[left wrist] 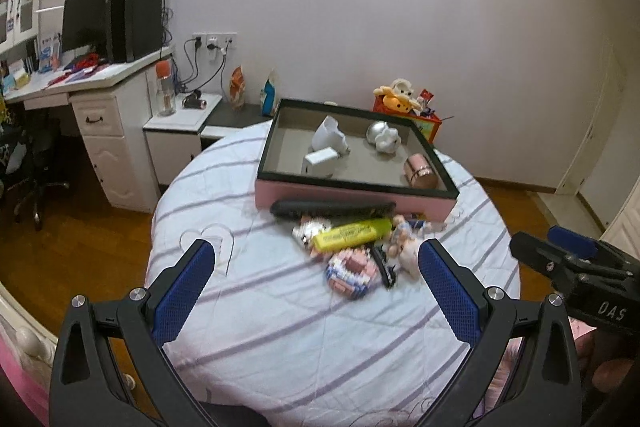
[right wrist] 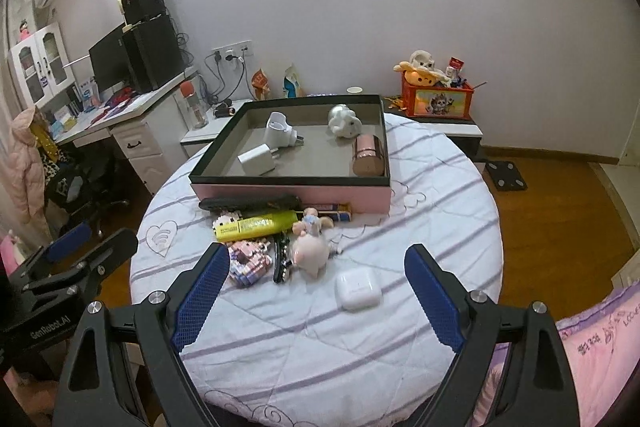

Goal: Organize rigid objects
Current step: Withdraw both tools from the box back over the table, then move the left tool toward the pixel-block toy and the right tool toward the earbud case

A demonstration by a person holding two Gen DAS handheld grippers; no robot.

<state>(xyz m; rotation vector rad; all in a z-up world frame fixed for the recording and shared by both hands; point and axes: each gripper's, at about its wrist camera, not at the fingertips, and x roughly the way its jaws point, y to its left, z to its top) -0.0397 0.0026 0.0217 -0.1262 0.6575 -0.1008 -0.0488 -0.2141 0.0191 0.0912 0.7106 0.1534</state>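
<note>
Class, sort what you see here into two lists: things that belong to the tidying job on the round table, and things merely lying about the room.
Part of the job:
pink tray
white charger
rose-gold tin
yellow highlighter
pig figurine
white earbud case
black hair clip

Just lying about:
monitor
toy box
water bottle

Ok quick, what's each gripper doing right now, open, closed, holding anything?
Left gripper: open, holding nothing.
Right gripper: open, holding nothing.
</note>
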